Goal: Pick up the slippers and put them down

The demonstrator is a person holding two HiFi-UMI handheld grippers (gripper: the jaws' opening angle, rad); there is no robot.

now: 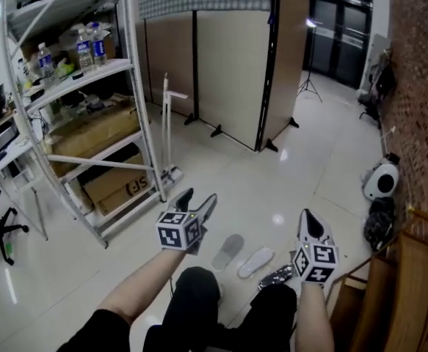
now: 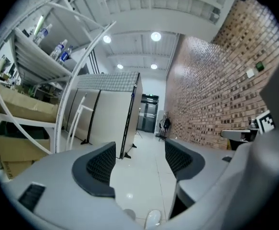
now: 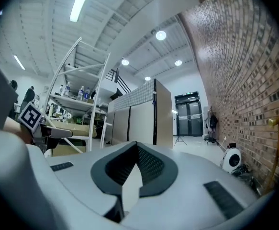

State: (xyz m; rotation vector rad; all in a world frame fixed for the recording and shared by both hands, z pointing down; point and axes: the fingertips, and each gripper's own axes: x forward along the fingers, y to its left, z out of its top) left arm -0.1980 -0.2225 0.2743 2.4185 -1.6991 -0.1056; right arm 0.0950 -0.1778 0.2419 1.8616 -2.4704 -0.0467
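Observation:
Two slippers lie side by side on the glossy floor in front of my knees: a grey slipper (image 1: 228,251) and a white slipper (image 1: 255,261). My left gripper (image 1: 197,199) hangs above and just left of them, open, nothing between its jaws. In the left gripper view (image 2: 140,159) the white slipper (image 2: 152,219) and the grey slipper's tip (image 2: 128,214) peek out below the jaws. My right gripper (image 1: 307,218) floats to the right of the slippers, shut and holding nothing; the right gripper view (image 3: 136,150) looks out across the room at the partitions, with no slipper in it.
A white metal shelf rack (image 1: 89,160) with cardboard boxes and bottles stands at the left. Beige partition panels (image 1: 228,57) and a white stand (image 1: 167,123) are ahead. A brick wall, a wooden frame (image 1: 408,284), a round white device (image 1: 380,180) and a crumpled silvery item (image 1: 276,276) are at the right.

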